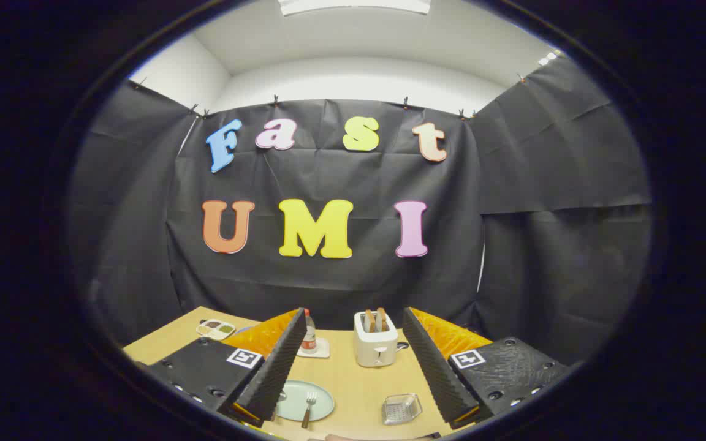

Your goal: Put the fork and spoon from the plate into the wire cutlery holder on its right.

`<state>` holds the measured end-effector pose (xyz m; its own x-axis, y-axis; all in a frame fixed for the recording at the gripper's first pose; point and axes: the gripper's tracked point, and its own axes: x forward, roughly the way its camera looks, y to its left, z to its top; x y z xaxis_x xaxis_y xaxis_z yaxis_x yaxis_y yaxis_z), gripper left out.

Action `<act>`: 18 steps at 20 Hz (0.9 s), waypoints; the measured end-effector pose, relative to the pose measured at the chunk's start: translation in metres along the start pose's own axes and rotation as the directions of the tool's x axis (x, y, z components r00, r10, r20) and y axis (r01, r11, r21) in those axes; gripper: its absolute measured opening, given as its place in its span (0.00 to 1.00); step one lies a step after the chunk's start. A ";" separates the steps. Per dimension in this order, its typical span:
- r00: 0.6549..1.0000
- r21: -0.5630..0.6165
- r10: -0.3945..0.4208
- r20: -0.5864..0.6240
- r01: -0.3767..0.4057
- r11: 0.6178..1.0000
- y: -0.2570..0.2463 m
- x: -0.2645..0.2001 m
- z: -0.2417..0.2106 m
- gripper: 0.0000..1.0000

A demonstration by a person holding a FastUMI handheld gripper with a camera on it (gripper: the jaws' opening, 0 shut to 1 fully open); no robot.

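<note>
Your hand-held gripper (353, 392) hangs wide and empty above the wooden table (359, 380). Between its fingers, the pale green round plate (319, 401) carries the metal fork (309, 407); the clear wire cutlery holder (402, 408) waits right, likely for an easy drop.

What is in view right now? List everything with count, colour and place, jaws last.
Plate: one, pale green, between the jaws, left side.
Fork: one, silver with dark handle, on the plate.
Wire cutlery holder: one, silvery, right of the plate.
Toaster: one, cream, beyond the plate, toast in its slots.
Bottle: one, clear, red label, left of the toaster.
Divided tray: one, white, far left.
Table: one, light wood.
Gripper: one, jaws open, holding nothing.
</note>
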<state>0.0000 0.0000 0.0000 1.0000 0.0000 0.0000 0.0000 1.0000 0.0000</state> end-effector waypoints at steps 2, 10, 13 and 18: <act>1.000 -0.013 -0.001 -0.013 0.001 1.000 0.003 0.000 -0.004 0.96; 0.998 0.008 0.000 -0.057 0.000 1.000 0.013 0.010 -0.017 0.96; 0.998 0.000 0.002 -0.064 -0.002 1.000 0.016 0.018 -0.024 0.95; 0.994 0.002 0.006 -0.109 -0.006 1.000 0.021 0.033 -0.046 0.95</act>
<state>0.0329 0.0211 -0.0457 0.9940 0.0059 -0.1090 -0.0057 1.0000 0.0025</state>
